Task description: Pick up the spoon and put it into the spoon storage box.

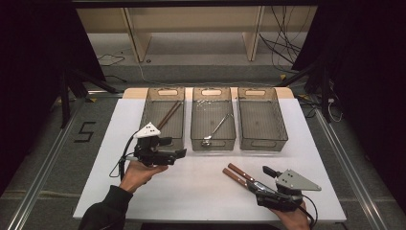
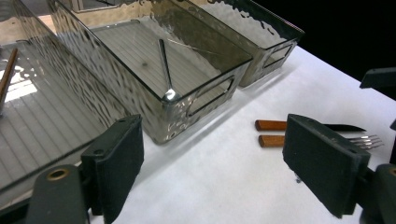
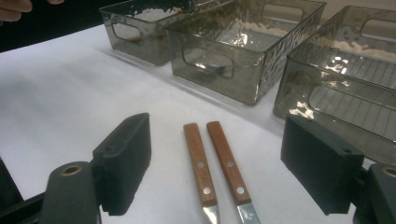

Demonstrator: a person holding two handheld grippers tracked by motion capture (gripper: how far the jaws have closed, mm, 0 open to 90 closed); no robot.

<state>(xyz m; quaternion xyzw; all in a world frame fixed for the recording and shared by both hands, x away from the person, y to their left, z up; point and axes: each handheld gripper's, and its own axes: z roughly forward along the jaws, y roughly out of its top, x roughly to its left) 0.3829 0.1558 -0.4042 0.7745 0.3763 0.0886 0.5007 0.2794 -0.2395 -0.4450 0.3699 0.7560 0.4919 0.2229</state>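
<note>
both hands sit closest in the high view: the right gripper (image 1: 266, 171) rests low on the white counter (image 1: 201, 191), jaws wide, beside two wooden-handled utensils (image 1: 239, 174); the left gripper (image 1: 178, 153) hovers before three smoky ribbed plastic bins. left bin (image 1: 163, 93) holds brown sticks (image 1: 168, 115), middle bin (image 1: 213, 139) a metal ladle (image 1: 216, 128), right bin (image 1: 282, 129) nothing.

left gripper view: black padded jaws gape wide; a wooden-handled knife (image 2: 275, 124) and fork (image 2: 275, 140) lie side by side beyond, near the middle bin (image 2: 205, 93).

right gripper view: wide jaws flank both riveted wooden handles (image 3: 215, 163), parallel, just apart.
</note>
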